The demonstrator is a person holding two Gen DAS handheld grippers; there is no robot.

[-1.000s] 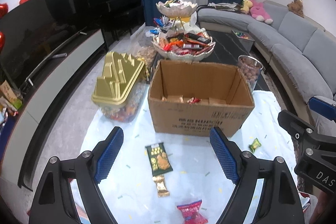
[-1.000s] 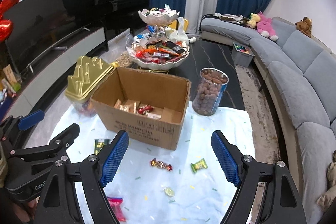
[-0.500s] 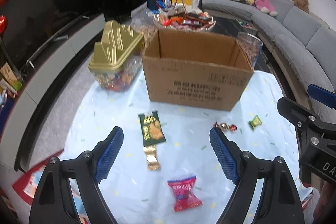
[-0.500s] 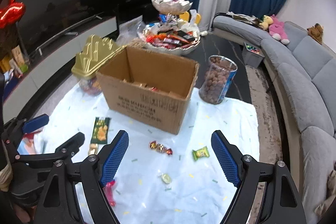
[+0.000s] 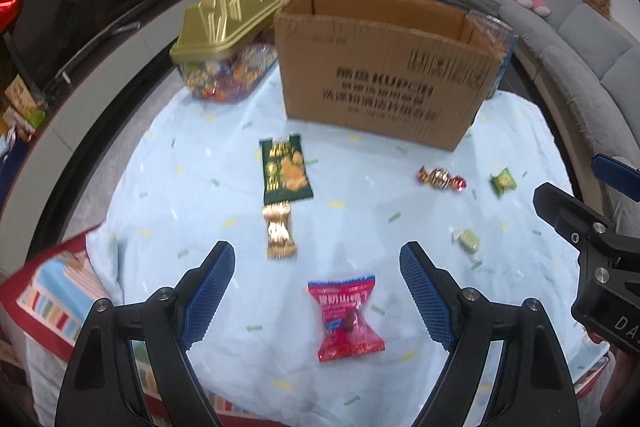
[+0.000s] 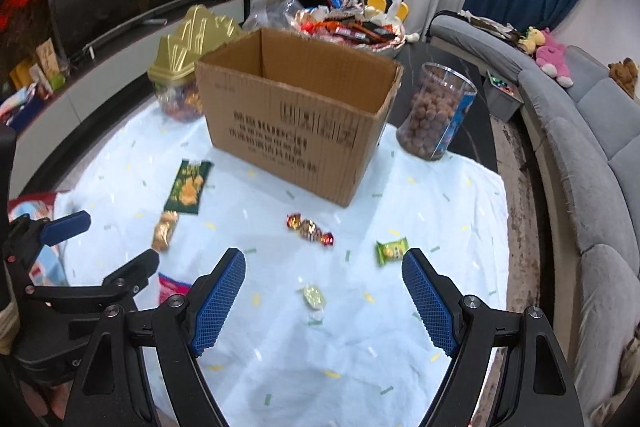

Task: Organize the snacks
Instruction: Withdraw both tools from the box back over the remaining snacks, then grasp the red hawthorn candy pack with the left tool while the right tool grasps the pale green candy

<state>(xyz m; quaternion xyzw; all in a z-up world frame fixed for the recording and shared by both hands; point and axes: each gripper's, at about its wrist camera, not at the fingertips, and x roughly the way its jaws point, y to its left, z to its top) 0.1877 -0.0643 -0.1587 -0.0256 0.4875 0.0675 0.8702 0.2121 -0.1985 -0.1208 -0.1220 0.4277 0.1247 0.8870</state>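
on the pale blue cloth | left gripper jaws wide, empty, over red candy packet | right gripper jaws wide, empty, over pale green candy | green snack packet, gold candy lie before cardboard box

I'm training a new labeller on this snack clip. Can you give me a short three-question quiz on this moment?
1. True or false: the left gripper holds a snack.
2. Which wrapper lies between the left gripper's fingers: A green packet, B red packet, C gold candy?
3. What stands right of the cardboard box in the right wrist view?

Key: 1 false, open and empty; 2 B; 3 the clear jar of brown balls.
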